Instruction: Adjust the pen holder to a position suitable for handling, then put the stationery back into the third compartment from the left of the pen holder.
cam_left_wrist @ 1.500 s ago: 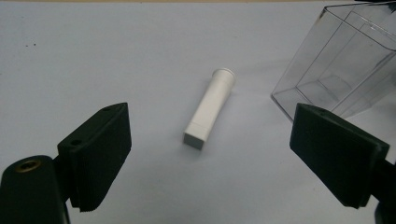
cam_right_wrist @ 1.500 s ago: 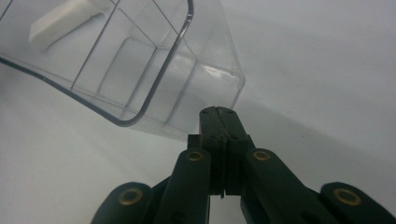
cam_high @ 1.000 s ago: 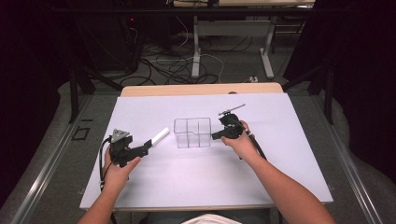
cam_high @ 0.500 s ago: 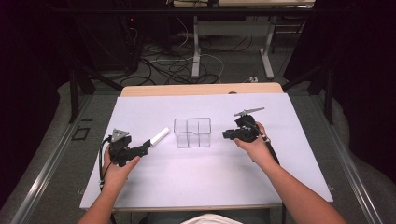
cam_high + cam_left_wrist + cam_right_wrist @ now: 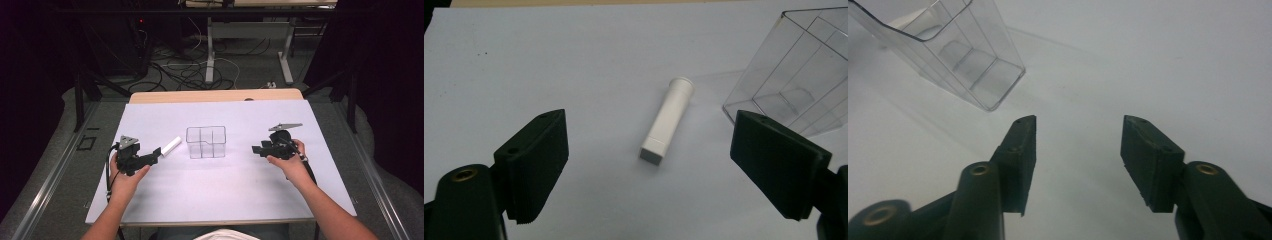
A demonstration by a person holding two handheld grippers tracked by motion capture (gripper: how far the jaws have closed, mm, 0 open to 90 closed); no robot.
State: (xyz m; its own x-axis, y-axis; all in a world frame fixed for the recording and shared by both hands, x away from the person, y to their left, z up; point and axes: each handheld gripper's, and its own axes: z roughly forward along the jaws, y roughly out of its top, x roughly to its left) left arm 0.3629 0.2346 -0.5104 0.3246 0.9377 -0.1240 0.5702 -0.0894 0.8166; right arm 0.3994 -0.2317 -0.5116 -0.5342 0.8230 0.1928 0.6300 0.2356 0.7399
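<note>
The right tool (image 5: 256, 149) has drawn back from the clear box (image 5: 206, 142) toward the right side of the table (image 5: 150, 120) — its jaws have just been opening, with nothing between them. The box looks light, stiff and slick-walled; best gripped over a wall's top rim. The white tube (image 5: 667, 119) lies flat just ahead of the left tool (image 5: 159, 150), whose jaws stand wide open — a small, light, hard thing, best pinched across its middle.

White sheet (image 5: 220, 195) over wooden table (image 5: 215, 95)
</note>
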